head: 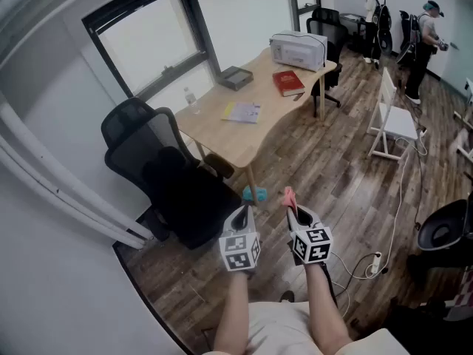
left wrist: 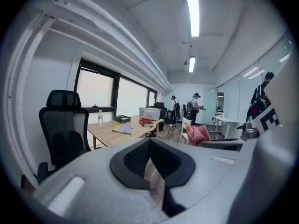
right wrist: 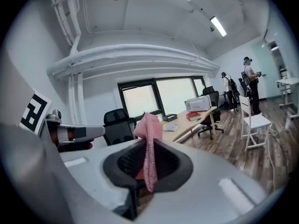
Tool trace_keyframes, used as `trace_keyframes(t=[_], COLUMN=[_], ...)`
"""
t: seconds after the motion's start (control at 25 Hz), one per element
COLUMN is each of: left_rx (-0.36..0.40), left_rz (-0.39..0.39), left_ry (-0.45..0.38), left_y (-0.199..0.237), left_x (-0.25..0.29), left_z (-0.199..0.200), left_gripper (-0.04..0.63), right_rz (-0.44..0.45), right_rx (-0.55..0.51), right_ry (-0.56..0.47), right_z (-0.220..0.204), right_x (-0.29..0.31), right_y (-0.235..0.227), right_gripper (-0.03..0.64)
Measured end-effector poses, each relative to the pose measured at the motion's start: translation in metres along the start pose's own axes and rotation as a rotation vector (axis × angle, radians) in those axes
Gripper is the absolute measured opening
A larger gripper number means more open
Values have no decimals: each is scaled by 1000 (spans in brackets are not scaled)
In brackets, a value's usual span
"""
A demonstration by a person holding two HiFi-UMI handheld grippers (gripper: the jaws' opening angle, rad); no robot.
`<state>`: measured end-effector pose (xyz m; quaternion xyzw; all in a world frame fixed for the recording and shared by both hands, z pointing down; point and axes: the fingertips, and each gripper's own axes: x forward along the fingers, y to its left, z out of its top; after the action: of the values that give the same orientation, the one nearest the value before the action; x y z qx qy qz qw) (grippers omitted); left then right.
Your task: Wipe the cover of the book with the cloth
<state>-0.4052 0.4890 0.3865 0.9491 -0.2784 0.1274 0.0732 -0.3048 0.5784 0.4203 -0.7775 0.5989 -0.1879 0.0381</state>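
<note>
Down by the person's waist the two tools are held side by side, level and close together: the left gripper (left wrist: 150, 166) has its jaws pressed together with nothing in them, while the right gripper (right wrist: 146, 164) is clamped on a pink cloth (right wrist: 149, 139), which sticks up past the jaws in a crumpled tuft and hangs a little below them. Under them is bare wood-plank floor (head: 318, 161), with a white power strip (head: 375, 260) and its cable trailing off to the right. A black office chair (head: 159, 165) stands next, just at the near end of the wooden desk (head: 222, 128), between the person and that corner of it; the floor along the desk's right side is open. On the desk, going back, lie a yellow booklet (head: 242, 112) and a small water bottle (head: 191, 100) by the window, then a grey tray (head: 235, 78), and the red book (head: 288, 83) lies flat near the far end, just in front of a white printer (head: 298, 50), well apart from both tools. A white chair (head: 392, 120) stands off to the right of the desk, and two people (head: 423, 43) stand at the back of the room
</note>
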Motion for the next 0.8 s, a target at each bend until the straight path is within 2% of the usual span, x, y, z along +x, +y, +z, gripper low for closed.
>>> trace_keyframes(t=[0.16,0.32,0.48,0.68,0.8], left_rx=[3,28,11,-28,-23], left_rz=[-47,-26,-31,-60,-83], left_ry=[17,7,9,-18,16], left_y=[-15,-13,-7,10,18], left_x=[-5,0,14,60,108], left_z=[-6,-5,-11,5,13], left_gripper=[6,6,6,6,6], right_rz=[-5,-8,3,58,77], right_rx=[37,42,83,83,123], right_ry=[-8,3,-17,-49,-54], right_z=[-6,-10,-10,13,33], right_x=[-7,-3,12,52,83], right_y=[-7,-15,-25,-37,-60], right_gripper=[34,34,34,34,34])
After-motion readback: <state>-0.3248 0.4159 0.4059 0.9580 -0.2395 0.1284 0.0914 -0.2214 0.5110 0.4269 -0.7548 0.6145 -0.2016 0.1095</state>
